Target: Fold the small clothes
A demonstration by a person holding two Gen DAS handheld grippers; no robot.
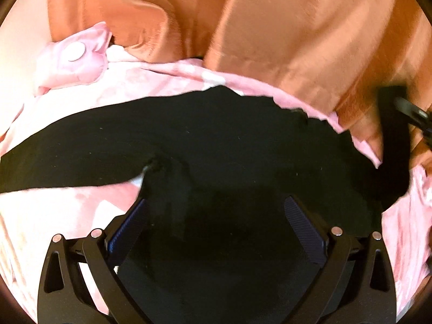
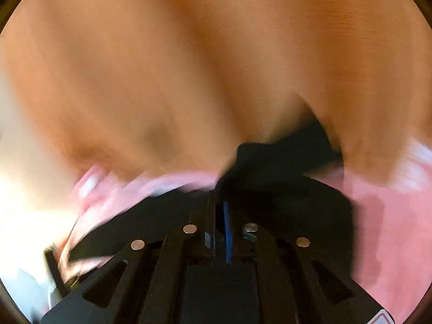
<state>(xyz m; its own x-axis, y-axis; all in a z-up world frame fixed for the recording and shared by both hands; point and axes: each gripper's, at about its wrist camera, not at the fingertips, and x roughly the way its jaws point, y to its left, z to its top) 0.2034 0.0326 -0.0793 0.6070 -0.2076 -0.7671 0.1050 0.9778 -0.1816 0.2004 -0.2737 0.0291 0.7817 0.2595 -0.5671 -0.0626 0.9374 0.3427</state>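
Observation:
A black garment (image 1: 216, 145) lies spread on a pink sheet (image 1: 81, 100). My left gripper (image 1: 216, 210) is open just above it, its blue-padded fingers (image 1: 129, 224) wide apart with nothing between them. At the right edge of the left wrist view a strip of the black garment (image 1: 394, 135) is lifted up toward the right gripper. In the blurred right wrist view, my right gripper (image 2: 220, 205) is shut on a fold of the black garment (image 2: 270, 172), which rises from the jaws.
Orange curtain fabric (image 1: 297, 27) hangs close behind the sheet and fills the right wrist view (image 2: 189, 67). A pink pillow with a white round patch (image 1: 75, 54) lies at the far left.

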